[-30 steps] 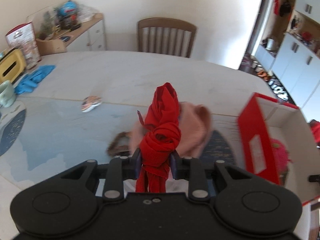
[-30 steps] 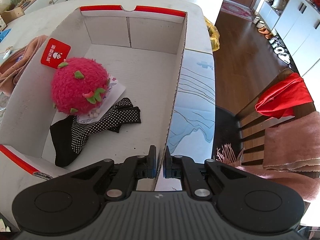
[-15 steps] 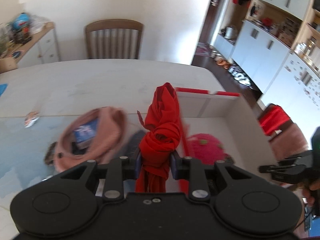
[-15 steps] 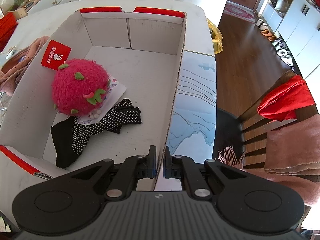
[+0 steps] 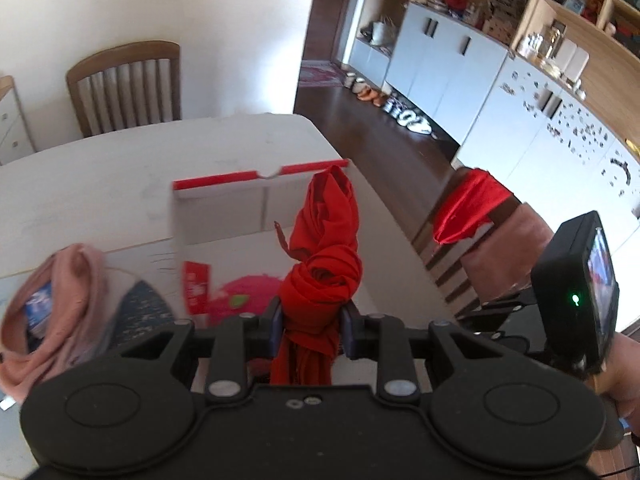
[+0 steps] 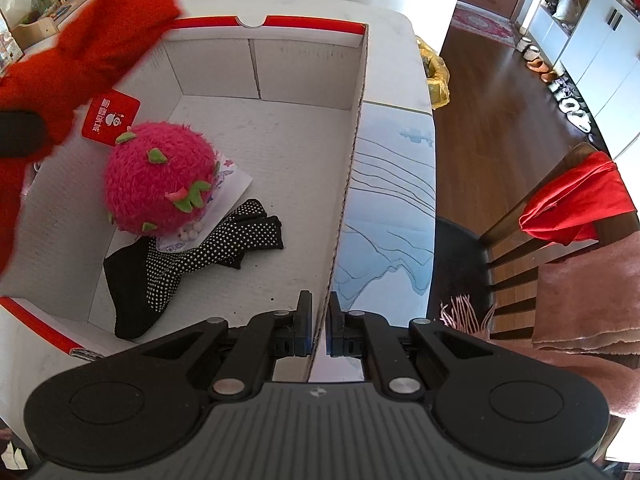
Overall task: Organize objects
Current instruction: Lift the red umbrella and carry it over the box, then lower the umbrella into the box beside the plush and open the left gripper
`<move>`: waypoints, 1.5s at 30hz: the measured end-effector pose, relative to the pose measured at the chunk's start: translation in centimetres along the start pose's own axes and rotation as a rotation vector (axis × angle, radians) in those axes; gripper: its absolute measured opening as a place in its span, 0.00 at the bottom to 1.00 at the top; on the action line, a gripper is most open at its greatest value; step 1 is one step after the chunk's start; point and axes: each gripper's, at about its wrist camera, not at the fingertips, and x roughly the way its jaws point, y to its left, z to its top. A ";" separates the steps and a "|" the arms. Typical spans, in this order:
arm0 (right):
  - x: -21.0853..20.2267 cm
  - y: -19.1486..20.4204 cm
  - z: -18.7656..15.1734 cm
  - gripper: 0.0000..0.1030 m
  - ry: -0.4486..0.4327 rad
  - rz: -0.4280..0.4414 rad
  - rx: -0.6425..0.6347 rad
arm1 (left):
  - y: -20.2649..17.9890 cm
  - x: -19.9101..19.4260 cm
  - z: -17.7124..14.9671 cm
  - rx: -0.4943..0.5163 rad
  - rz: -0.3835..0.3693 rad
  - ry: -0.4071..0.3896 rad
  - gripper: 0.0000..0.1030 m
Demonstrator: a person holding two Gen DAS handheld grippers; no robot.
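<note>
My left gripper (image 5: 312,326) is shut on a knotted red cloth (image 5: 324,256), which stands up between its jaws above the white cardboard box (image 5: 224,208) with red rims. The same red cloth (image 6: 80,48) shows blurred over the box's left wall in the right wrist view. My right gripper (image 6: 318,328) is shut on the box's right wall (image 6: 348,184), pinching the cardboard edge. Inside the box lie a pink furry strawberry plush (image 6: 160,182), a red tag (image 6: 110,118) and black dotted socks (image 6: 192,264).
A pink garment (image 5: 60,304) lies on the table left of the box. A chair (image 6: 560,248) on the right carries a red cloth (image 6: 580,208) and a pink towel (image 6: 588,296). Another chair (image 5: 124,84) stands beyond the white table (image 5: 88,184). White cabinets (image 5: 460,64) line the far wall.
The left gripper has swung right with the red cloth, from over the pink garment to above the box; the cloth now enters the right wrist view. The right gripper has kept still on the box wall.
</note>
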 end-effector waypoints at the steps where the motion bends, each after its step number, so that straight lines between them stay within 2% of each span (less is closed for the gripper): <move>1: 0.0 0.0 0.0 0.05 0.000 0.001 -0.001 | -0.4 0.5 0.0 0.007 -0.005 0.009 0.26; 7: 0.0 -0.1 0.0 0.05 0.001 0.008 -0.002 | -2.7 4.3 -0.6 0.067 -0.001 0.088 0.26; 10: 0.0 -0.1 0.0 0.05 0.000 0.010 -0.002 | -4.2 5.9 -1.1 0.124 0.032 0.102 0.26; 12: 0.1 -0.2 0.0 0.05 0.001 0.014 -0.002 | -4.6 6.8 -1.3 0.135 0.022 0.122 0.26; 18: 0.1 -0.2 0.0 0.06 0.002 0.020 -0.010 | -4.6 9.2 -1.5 0.156 0.025 0.169 0.28; 20: 0.1 -0.3 0.0 0.06 0.003 0.024 -0.010 | -4.4 9.9 -1.5 0.153 0.006 0.190 0.28; 26: 0.1 -0.3 0.1 0.06 0.004 0.032 -0.027 | -3.7 11.1 -1.9 0.141 0.023 0.212 0.31; 31: 0.1 -0.3 0.1 0.07 0.004 0.040 -0.039 | -3.6 11.2 -2.3 0.158 0.037 0.198 0.39; 36: 0.1 -0.4 0.1 0.07 0.003 0.047 -0.054 | -3.9 10.4 -2.5 0.150 0.057 0.159 0.56; 41: 0.1 -0.4 0.0 0.08 0.001 0.055 -0.067 | -3.8 9.0 -2.5 0.133 0.061 0.124 0.62; 43: 0.1 -0.4 0.0 0.08 0.000 0.058 -0.071 | -3.8 8.4 -2.5 0.129 0.078 0.108 0.68; 45: 0.1 -0.4 0.0 0.08 -0.001 0.061 -0.074 | -3.8 7.8 -2.4 0.121 0.088 0.093 0.69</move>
